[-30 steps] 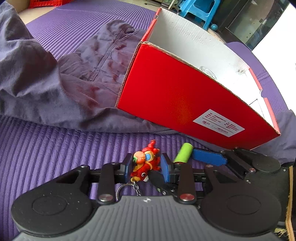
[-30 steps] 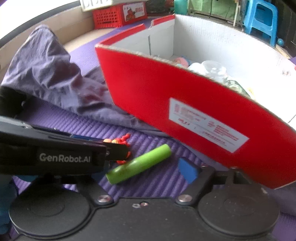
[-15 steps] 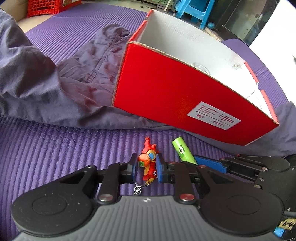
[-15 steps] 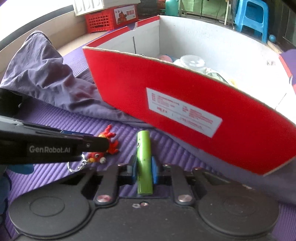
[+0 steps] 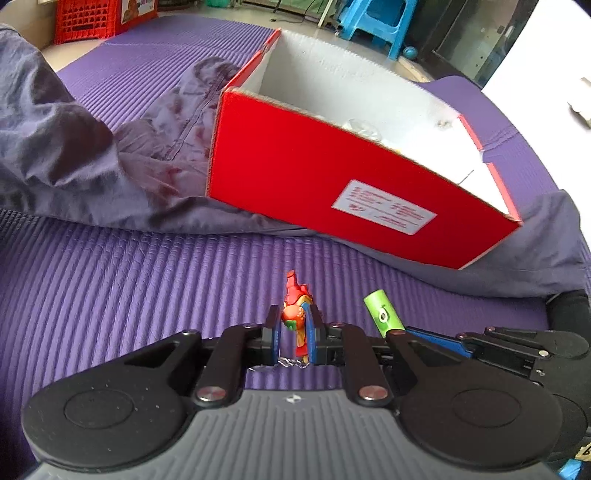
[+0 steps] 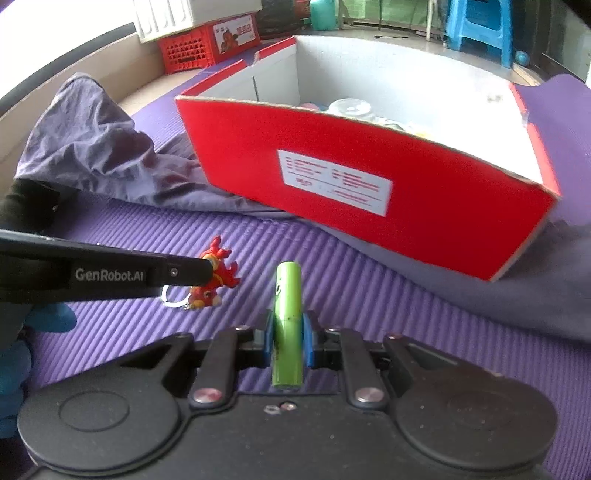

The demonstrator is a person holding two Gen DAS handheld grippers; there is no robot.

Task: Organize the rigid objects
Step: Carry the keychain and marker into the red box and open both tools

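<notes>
My left gripper (image 5: 294, 334) is shut on a small red dragon keychain (image 5: 296, 314), its metal ring hanging below the pads. In the right wrist view that same gripper (image 6: 207, 271) reaches in from the left with the keychain (image 6: 214, 280) held above the mat. My right gripper (image 6: 288, 338) is shut on a green cylinder (image 6: 287, 317) that points away between the blue pads; the left wrist view shows the green cylinder (image 5: 382, 314) low on the right. A red cardboard box (image 6: 369, 192) with a white inside stands just beyond both grippers.
Both grippers hover over a ribbed purple mat (image 5: 129, 280). Crumpled grey-purple cloth (image 5: 74, 166) lies left of and under the box. Several items lie inside the box (image 6: 351, 109). A red crate (image 6: 192, 53) and a blue stool (image 6: 476, 26) stand far back.
Both grippers closed: the left on the dragon keychain, the right on the green cylinder, which turned to point away. Both then lifted off the mat and drew back from the box.
</notes>
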